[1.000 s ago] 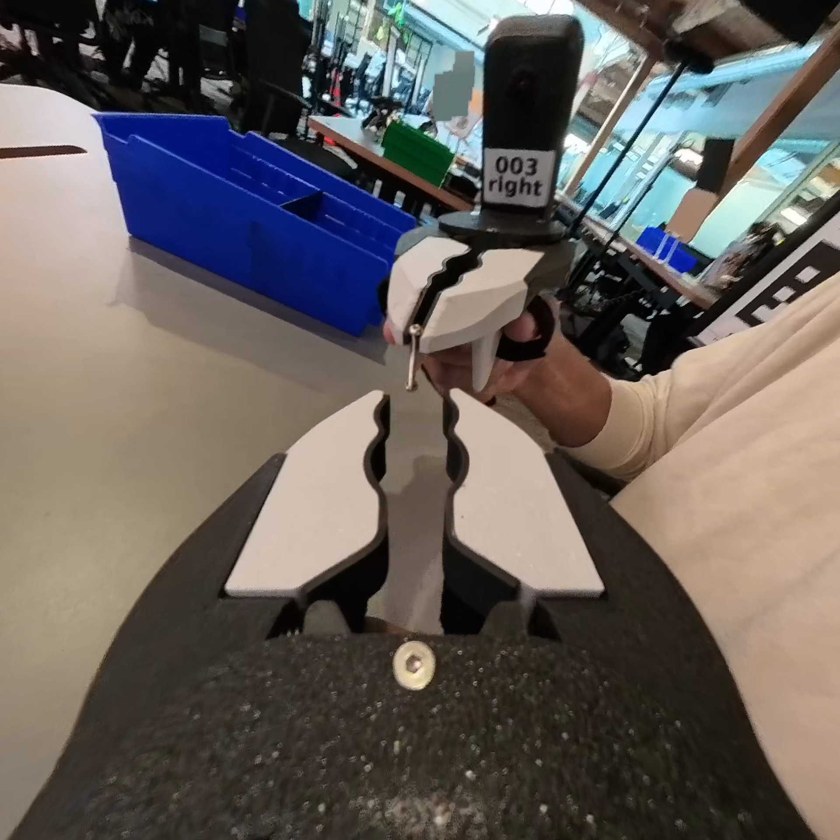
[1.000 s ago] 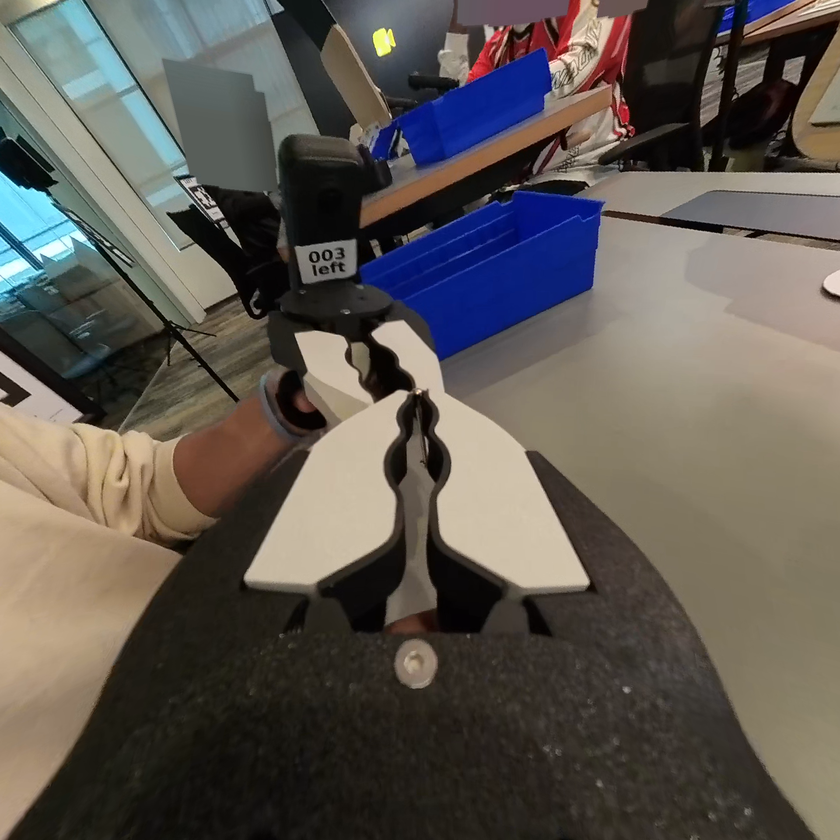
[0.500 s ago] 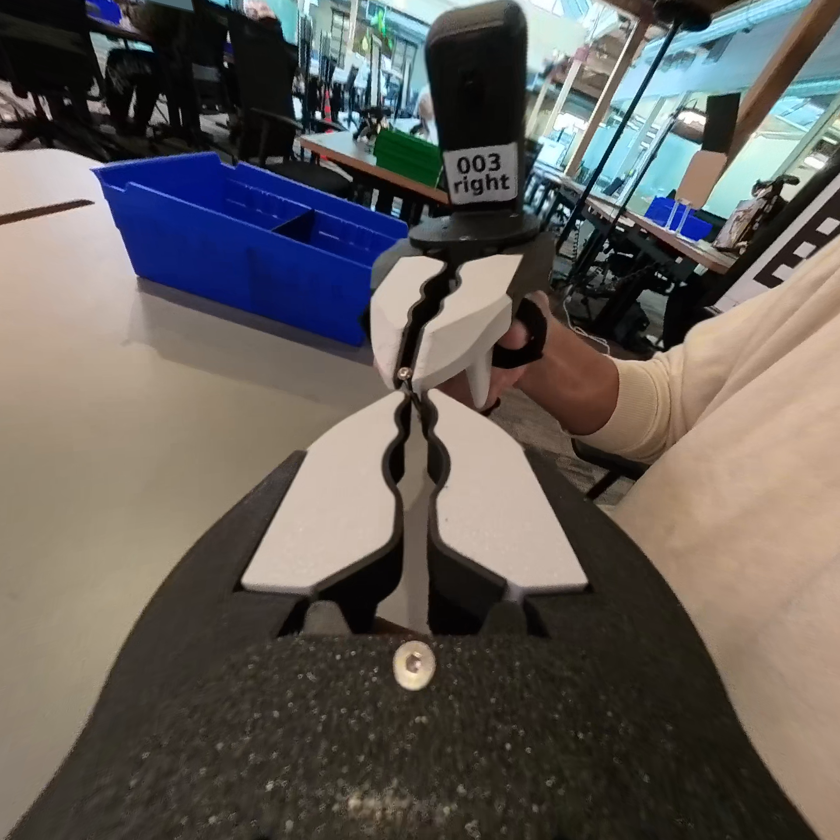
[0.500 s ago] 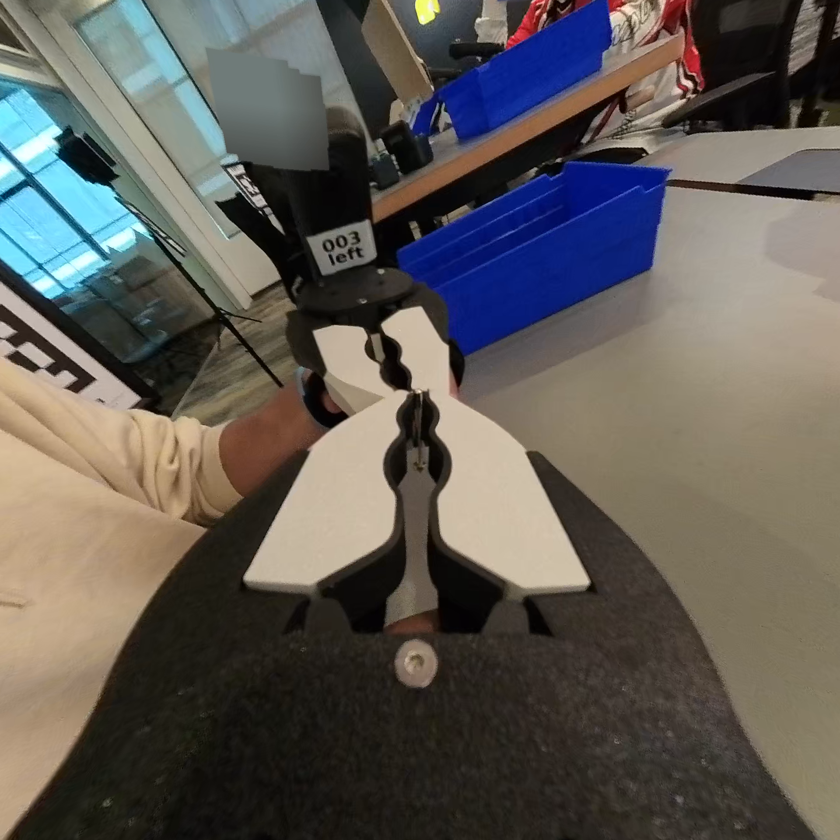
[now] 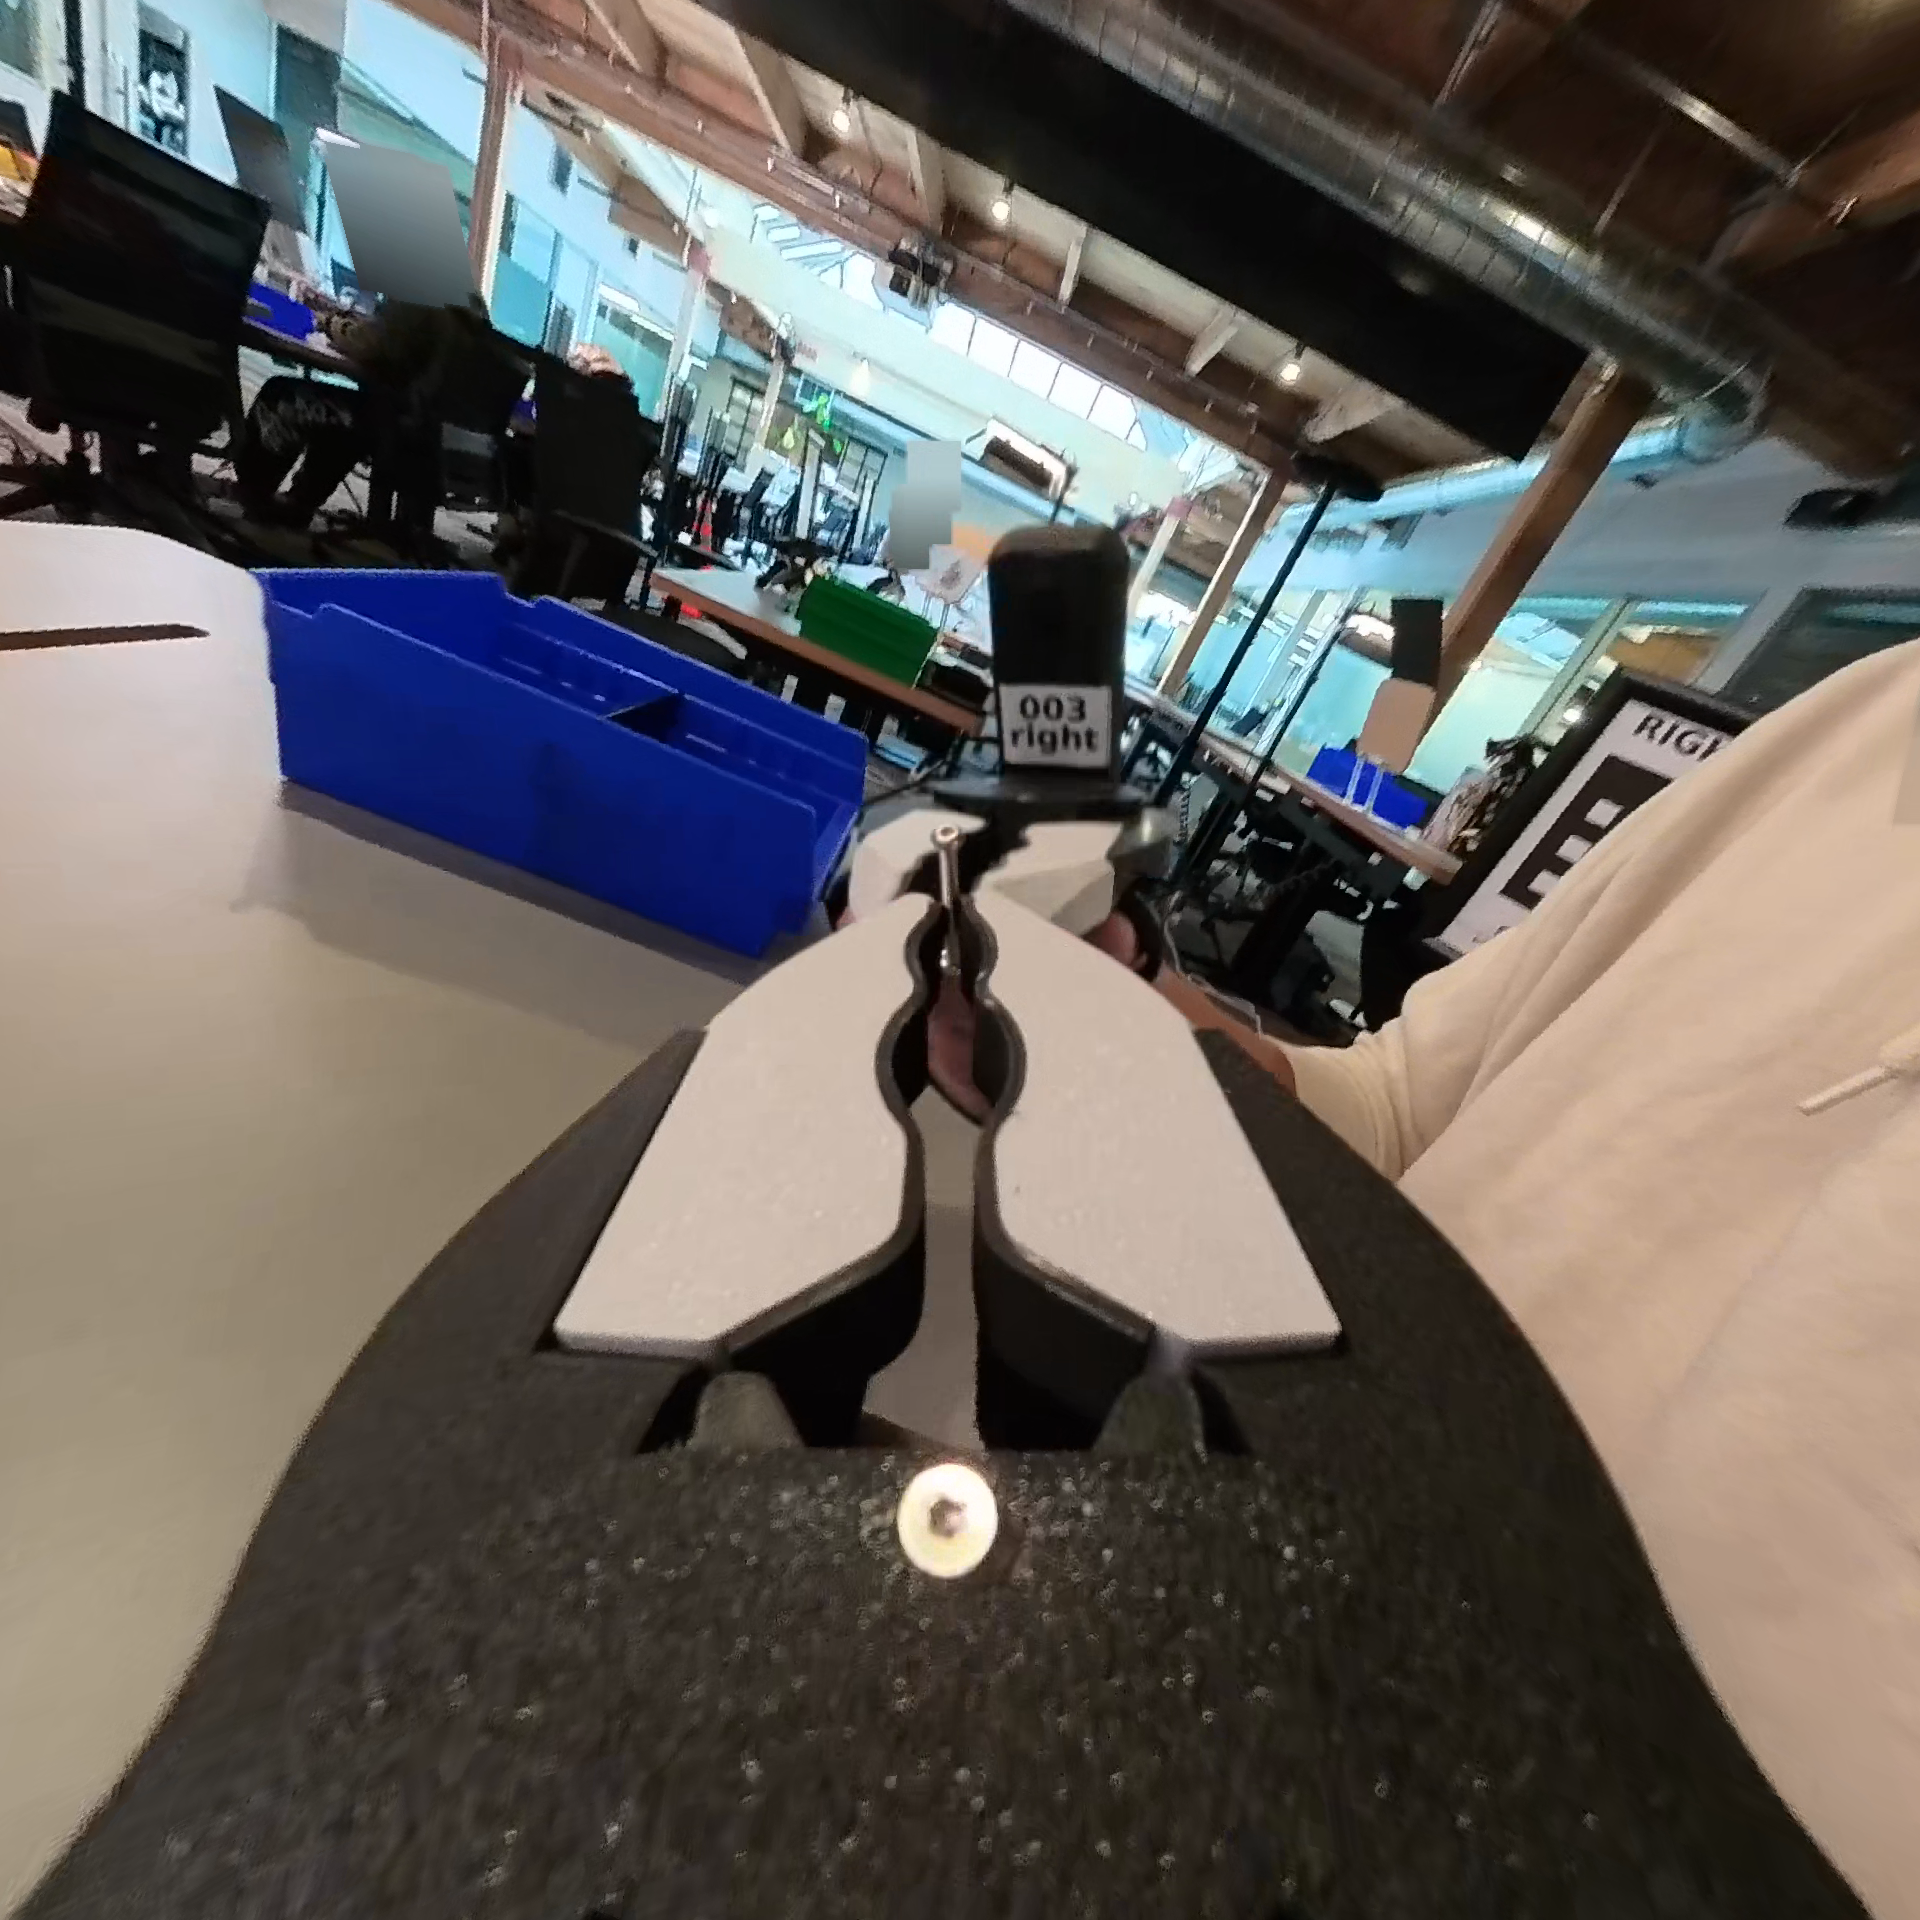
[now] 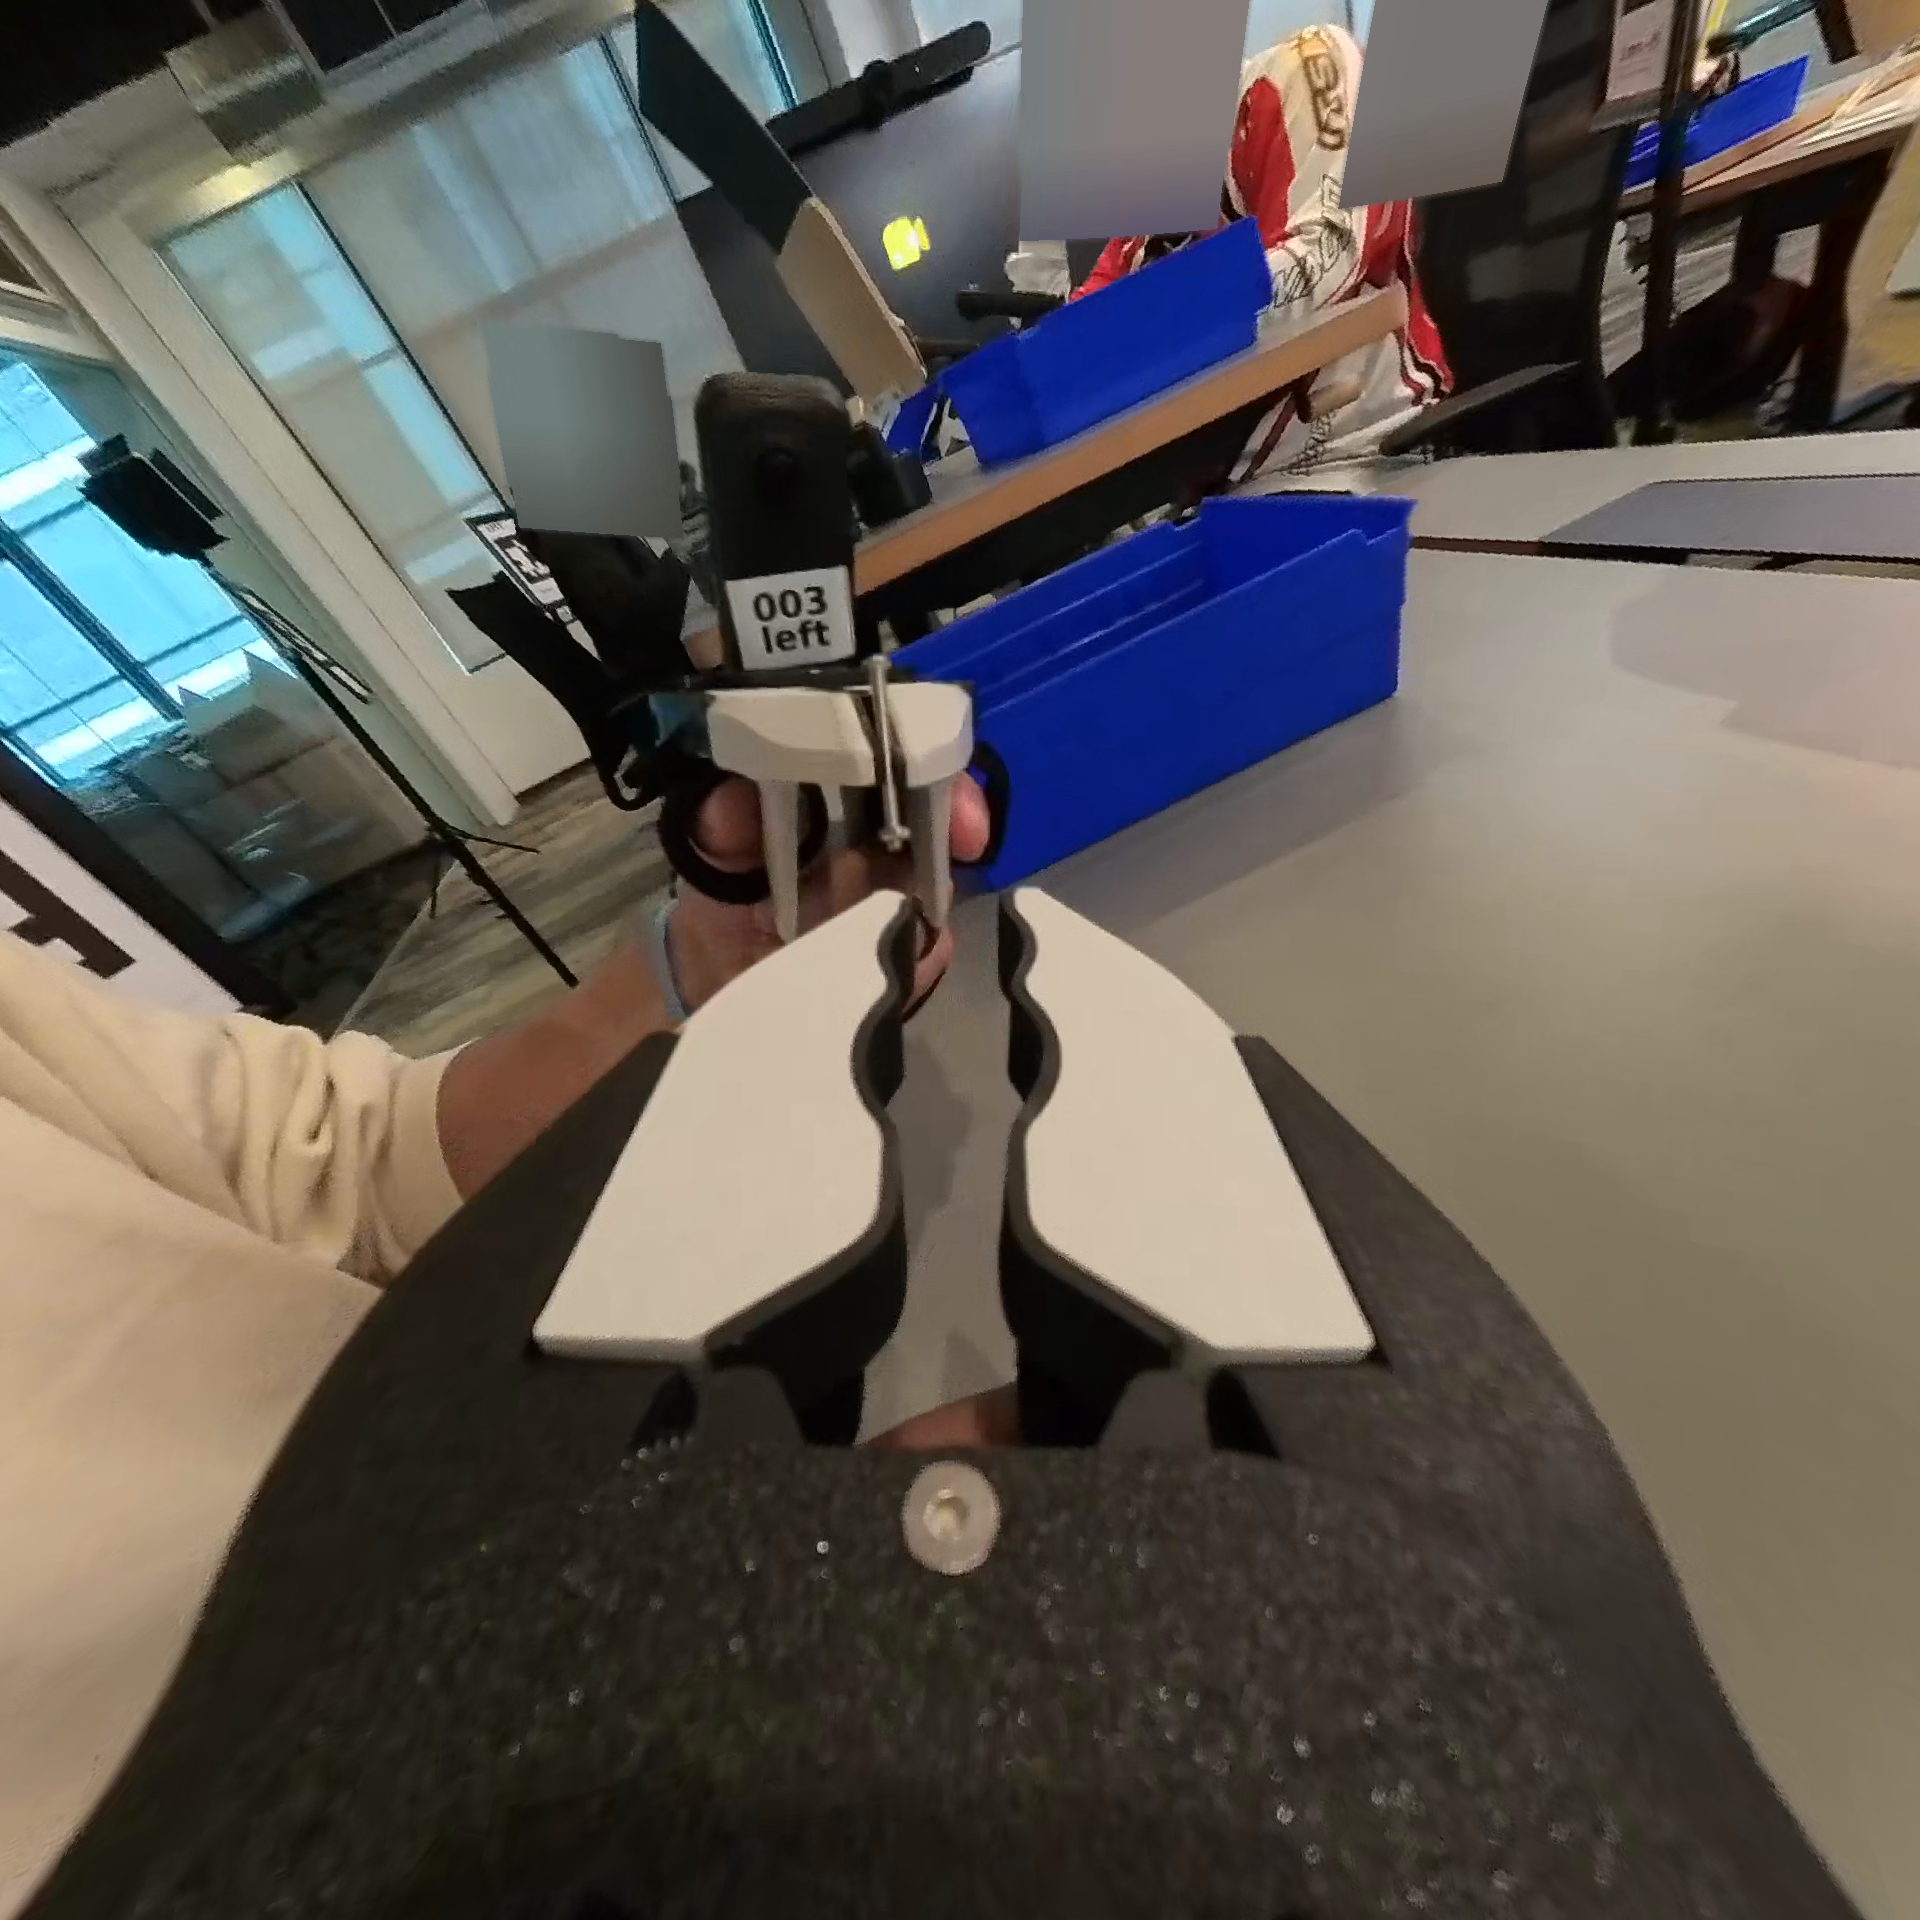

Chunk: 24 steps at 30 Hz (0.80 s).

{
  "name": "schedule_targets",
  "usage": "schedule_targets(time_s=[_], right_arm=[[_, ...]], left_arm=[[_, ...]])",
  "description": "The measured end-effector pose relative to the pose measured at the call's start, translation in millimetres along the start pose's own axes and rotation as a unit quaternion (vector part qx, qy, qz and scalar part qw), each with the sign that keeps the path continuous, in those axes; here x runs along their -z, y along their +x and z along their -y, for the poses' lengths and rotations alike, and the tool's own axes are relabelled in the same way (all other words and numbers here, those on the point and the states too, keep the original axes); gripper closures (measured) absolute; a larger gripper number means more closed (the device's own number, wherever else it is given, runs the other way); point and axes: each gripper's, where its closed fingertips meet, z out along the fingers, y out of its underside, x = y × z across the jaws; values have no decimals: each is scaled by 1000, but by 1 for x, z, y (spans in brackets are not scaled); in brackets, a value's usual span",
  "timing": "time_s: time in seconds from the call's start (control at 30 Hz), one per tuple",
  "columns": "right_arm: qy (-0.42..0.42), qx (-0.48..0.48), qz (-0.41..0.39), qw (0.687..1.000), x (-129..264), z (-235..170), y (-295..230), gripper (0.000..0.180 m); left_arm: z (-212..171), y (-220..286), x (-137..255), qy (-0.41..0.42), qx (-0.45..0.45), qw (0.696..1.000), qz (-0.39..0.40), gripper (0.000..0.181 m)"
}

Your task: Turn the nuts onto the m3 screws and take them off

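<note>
My left gripper (image 5: 948, 914) is shut on a thin metal m3 screw (image 5: 943, 873) that stands upright between its fingertips, with its head on top. In the right wrist view the left gripper (image 6: 878, 743) faces me with the screw (image 6: 885, 769) clamped across its tips. A slightly wider piece sits at the screw's lower end, and I cannot tell whether it is a nut. My right gripper (image 6: 951, 920) is open and empty, just in front of and below the screw. It also shows behind the screw in the left wrist view (image 5: 982, 868).
A blue plastic bin (image 5: 540, 769) (image 6: 1195, 665) stands on the grey table (image 5: 208, 1039) (image 6: 1610, 935) beyond both grippers. The person's cream sleeves (image 5: 1610, 1039) (image 6: 156, 1143) fill one side of each view. Other desks, chairs and people are in the background. Less than 4 cm separates the two grippers' tips.
The left gripper closed on the screw, which the right gripper held before. The right gripper then opened and let go. Both grippers tilted upward.
</note>
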Motion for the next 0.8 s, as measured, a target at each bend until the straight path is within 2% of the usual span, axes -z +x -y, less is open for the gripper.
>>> schedule_targets(time_s=[0.27, 0.37, 0.6, 0.63, 0.7, 0.8], right_arm=[[33, -29, 32, 999, -11, 3, -12, 166], [27, -27, 39, 999, -11, 3, -14, 174], [2, -2, 36, 999, -8, -3, -14, 175], [-5, 5, 33, 999, -8, -5, -13, 175], [-20, 19, 27, 999, -5, -7, -10, 175], [-57, 46, 16, 997, 0, -13, -5, 175]], left_arm=[[-4, 3, -2, -2, 4, 1000, -7, 179], [-4, 3, -3, 0, 7, 1000, -9, 179], [-11, 4, -3, -26, 3, 1000, -9, 179], [-12, 2, -3, -31, 1, 1000, -2, 178], [-16, -1, 0, -53, -12, 998, 13, 163], [-23, -8, 7, -97, -55, 993, 46, 161]])
